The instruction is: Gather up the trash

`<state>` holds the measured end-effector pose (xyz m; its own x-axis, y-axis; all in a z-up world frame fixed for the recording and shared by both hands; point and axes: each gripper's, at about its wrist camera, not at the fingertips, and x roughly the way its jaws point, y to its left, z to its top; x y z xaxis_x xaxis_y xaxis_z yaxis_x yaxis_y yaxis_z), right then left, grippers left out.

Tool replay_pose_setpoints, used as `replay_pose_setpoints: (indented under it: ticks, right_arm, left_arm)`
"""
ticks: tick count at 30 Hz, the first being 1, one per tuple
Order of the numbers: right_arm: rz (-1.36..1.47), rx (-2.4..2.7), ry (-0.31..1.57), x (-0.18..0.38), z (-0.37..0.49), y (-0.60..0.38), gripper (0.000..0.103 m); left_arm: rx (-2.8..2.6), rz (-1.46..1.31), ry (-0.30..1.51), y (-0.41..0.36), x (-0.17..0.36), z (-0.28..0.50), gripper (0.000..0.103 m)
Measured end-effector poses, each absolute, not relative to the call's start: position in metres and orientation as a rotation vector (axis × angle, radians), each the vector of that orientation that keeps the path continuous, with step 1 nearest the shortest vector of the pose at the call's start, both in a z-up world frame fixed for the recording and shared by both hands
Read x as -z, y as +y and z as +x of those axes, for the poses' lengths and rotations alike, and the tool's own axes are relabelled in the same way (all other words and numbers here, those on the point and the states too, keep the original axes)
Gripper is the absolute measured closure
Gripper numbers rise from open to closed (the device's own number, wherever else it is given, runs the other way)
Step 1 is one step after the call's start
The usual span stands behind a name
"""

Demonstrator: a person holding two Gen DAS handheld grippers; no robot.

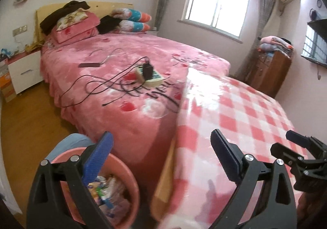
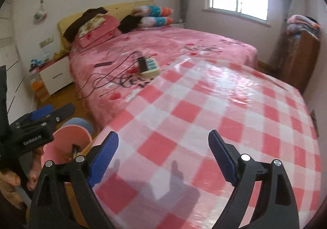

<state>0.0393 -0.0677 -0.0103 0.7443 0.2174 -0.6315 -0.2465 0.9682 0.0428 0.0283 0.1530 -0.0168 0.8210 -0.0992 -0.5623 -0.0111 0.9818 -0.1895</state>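
"GenRobot.AI" on left gripper (image 2: 51,113) body; bedspread (image 1: 130,78) script illegible.

bin (image 1: 130,204): contents partly hidden behind left gripper (image 1: 161,157); wrappers blurred | table (image 1: 235,118): cut off below

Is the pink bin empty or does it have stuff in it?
It has stuff in it. The left wrist view shows the pink bin holding crumpled wrappers and plastic bags, piled fairly high inside.
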Motion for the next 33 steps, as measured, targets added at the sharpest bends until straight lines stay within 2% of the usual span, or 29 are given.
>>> replay_pose_setpoints:
  ticks: [13, 33]
  right_arm:
    - [0.014, -0.087, 0.608, -0.012, 0.003, -0.147, 0.013]
    - [0.082, 0.120, 0.527, -0.027, -0.060, -0.239, 0.013]
  left_arm:
    - [0.153, -0.099, 0.552, 0.071, -0.023, 0.022, 0.004]
    - [0.314, 0.022, 0.511, -0.047, -0.054, -0.010, 0.004]
